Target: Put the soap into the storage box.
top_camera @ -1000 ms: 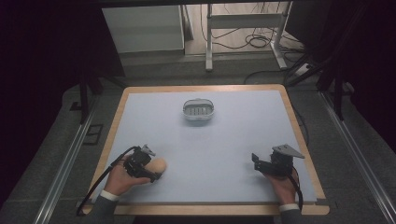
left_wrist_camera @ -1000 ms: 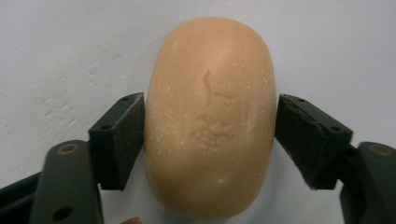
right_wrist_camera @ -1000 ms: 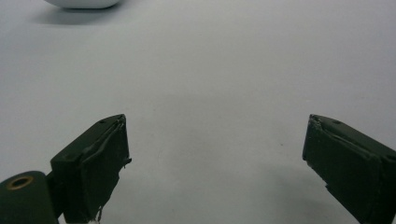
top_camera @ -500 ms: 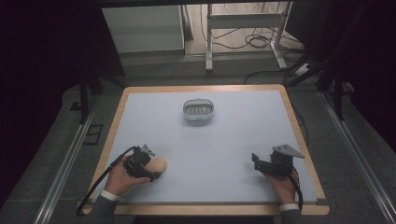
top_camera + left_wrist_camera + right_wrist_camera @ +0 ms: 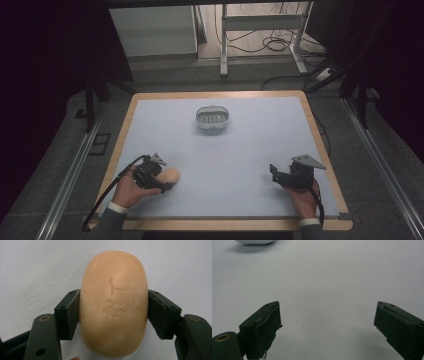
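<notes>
1. High view: pale blue table (image 5: 240, 165), wood-edged. You hold the left gripper (image 5: 161, 181) at the near left with the soap (image 5: 170, 175) in it. The soap dish (image 5: 212, 120), at the far middle, looks empty; grasp judged done, transfer outstanding.
2. Left gripper view: both jaws press the soap's (image 5: 113, 303) sides, just above the surface.
3. Right gripper view: right gripper (image 5: 327, 326) jaws spread wide, holding nothing; the dish's edge (image 5: 254, 242) shows far off.

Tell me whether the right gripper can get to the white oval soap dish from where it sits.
Probably yes: the right gripper is open and holds nothing, and bare light-blue table lies between it and the white oval soap dish.
</notes>
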Demonstrator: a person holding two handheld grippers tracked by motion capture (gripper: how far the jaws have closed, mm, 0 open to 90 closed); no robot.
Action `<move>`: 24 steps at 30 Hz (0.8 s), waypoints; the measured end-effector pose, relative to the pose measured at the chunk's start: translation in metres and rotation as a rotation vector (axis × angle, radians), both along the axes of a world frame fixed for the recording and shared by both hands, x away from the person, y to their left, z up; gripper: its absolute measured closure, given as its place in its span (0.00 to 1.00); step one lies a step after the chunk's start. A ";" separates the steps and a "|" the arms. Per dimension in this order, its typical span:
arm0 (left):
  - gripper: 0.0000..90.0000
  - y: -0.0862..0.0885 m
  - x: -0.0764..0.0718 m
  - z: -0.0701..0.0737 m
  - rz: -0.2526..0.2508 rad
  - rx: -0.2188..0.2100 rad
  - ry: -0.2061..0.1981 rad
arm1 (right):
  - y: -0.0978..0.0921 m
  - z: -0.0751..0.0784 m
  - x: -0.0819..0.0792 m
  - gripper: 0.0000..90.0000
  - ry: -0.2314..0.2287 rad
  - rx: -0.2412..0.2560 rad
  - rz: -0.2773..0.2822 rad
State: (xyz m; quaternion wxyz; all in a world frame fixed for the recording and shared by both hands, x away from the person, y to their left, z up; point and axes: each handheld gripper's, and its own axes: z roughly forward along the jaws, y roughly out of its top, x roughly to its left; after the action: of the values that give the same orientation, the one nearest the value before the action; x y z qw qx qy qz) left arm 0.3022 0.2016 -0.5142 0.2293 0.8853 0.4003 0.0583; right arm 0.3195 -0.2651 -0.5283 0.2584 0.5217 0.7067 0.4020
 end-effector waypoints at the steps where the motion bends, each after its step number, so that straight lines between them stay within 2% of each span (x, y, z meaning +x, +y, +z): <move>1: 0.36 0.000 0.000 0.000 -0.001 0.001 0.001 | 0.000 0.000 0.000 0.08 0.000 0.000 0.000; 13: 0.36 -0.004 0.008 0.010 -0.008 -0.020 -0.012 | 0.000 0.000 0.001 0.08 0.007 0.001 -0.002; 24: 0.36 -0.006 0.013 0.014 -0.008 -0.018 -0.018 | 0.000 0.000 0.001 0.08 0.010 -0.001 -0.004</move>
State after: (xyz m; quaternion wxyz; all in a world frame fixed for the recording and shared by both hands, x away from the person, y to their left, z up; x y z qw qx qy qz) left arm 0.3156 0.1952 -0.4999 0.2411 0.8843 0.3951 0.0614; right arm 0.3204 -0.2654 -0.5284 0.2558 0.5249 0.7073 0.3985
